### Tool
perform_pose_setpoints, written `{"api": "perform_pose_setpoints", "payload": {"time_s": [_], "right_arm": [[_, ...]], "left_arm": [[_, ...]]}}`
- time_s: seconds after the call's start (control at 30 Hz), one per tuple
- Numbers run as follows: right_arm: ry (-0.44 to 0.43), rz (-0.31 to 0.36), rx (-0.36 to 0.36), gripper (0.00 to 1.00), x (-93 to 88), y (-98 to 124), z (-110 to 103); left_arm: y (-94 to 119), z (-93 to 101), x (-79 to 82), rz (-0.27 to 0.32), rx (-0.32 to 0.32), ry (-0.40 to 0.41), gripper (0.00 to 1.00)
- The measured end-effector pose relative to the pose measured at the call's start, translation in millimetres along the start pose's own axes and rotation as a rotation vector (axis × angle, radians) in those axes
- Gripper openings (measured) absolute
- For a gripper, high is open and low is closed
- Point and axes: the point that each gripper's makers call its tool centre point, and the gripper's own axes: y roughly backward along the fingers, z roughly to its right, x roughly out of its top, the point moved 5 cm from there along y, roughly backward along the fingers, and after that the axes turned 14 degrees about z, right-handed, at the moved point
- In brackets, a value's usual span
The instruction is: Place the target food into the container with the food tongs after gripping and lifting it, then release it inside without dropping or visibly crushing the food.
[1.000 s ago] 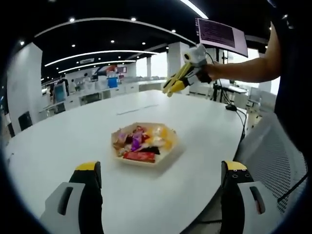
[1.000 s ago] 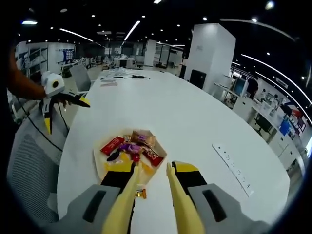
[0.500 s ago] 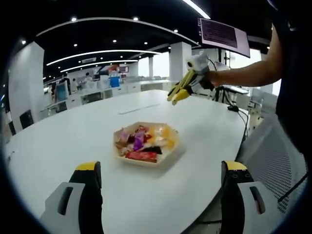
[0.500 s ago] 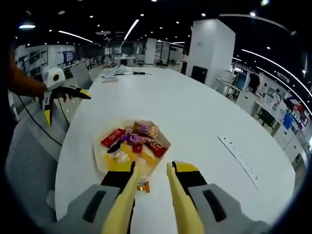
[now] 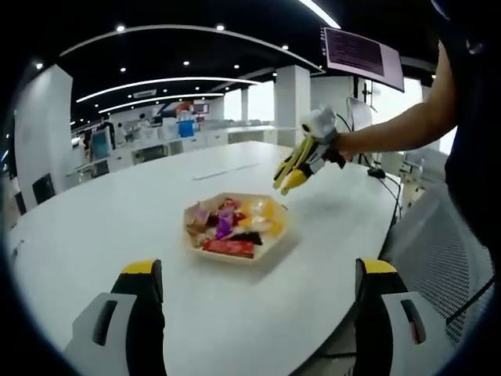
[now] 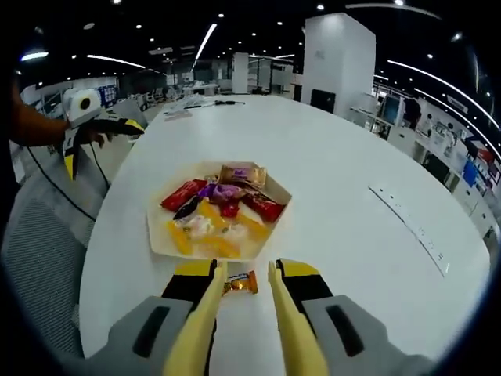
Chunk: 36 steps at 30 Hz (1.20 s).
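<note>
- A large white table (image 6: 337,180) with a rounded edge carries everything; its top is smooth and mostly bare (image 5: 117,227).
- A shallow, pale six-sided tray (image 6: 156,235) sits on the table, filled with wrapped sweets and snacks in red, purple, yellow and brown; it also shows in the left gripper view (image 5: 270,247).
- A single small orange-wrapped candy (image 6: 241,283) lies on the tabletop just beside the tray's near edge, apart from the pile.
- A long flat white strip (image 6: 411,227) lies along the table towards its far side.
</note>
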Motion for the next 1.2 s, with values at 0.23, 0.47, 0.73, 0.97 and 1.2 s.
{"api": "perform_pose_setpoints", "payload": {"time_s": [0.23, 0.47, 0.73, 0.97, 1.2], "right_arm": [[-0.019, -0.015, 0.0, 0.3, -11.6, -8.1, -1.5], [-0.002, -0.049, 0.015, 0.3, -23.2, -19.9, -12.7], [0.052, -0.091, -0.008, 0.22, -28.1, -19.7, -11.4], [0.042, -0.125, -0.014, 0.16, -27.1, -19.6, -13.3], [0.037, -0.132, -0.011, 0.16, -26.5, -19.4, -13.9]], "left_arm": [[0.6, -0.7, 2.0, 0.009, 0.009, -0.014, 0.99], [1.3, -1.6, 0.3, 0.002, 0.012, -0.008, 0.99], [1.5, -2.7, -0.7, -0.002, 0.017, 0.004, 0.99], [1.8, -3.8, -0.9, -0.001, 0.021, 0.007, 0.99], [2.3, -3.9, -0.4, -0.002, 0.026, 0.006, 0.99]]}}
